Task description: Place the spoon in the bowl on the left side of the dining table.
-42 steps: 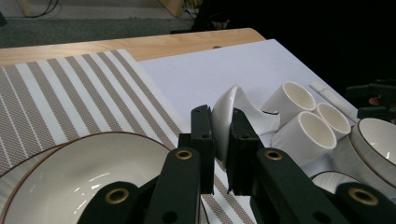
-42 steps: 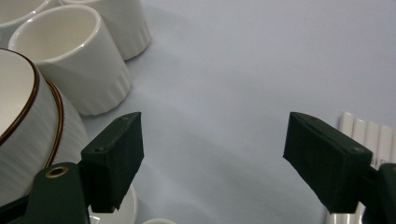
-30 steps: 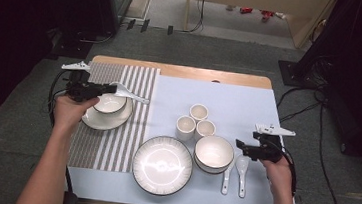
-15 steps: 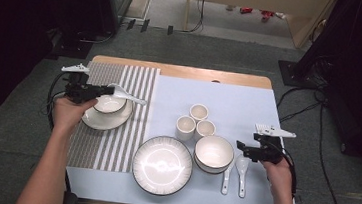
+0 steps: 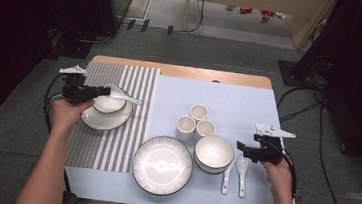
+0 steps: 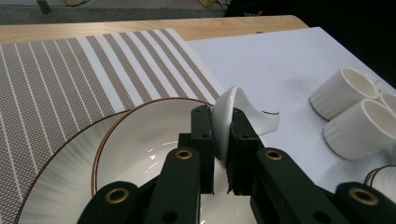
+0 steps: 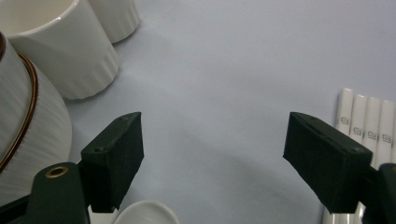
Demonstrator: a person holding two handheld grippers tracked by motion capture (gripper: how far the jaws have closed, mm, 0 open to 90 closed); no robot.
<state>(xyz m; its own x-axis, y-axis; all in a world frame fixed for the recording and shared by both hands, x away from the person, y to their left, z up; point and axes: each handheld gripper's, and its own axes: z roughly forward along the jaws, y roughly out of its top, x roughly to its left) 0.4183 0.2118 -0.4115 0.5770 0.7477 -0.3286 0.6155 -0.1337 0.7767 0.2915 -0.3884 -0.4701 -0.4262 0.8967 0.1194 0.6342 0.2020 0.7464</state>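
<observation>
Spoon [image 6: 233,112] pinched in left gripper [image 6: 220,140] over bowl [image 5: 109,104] (unchanged vs earlier), right gripper [image 7: 212,154] wide, idle.

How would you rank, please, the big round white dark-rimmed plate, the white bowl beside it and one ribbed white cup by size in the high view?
1. Big round white dark-rimmed plate
2. White bowl
3. Ribbed white cup

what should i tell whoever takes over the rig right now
Left tongs: shut on the white spoon, held over the small bowl that sits on the saucer on the striped mat.
Right tongs: open, nothing held, low over the blue cloth near two more spoons.
Done: bowl on saucer.
Left: probably set the spoon down in the bowl and release.
</observation>
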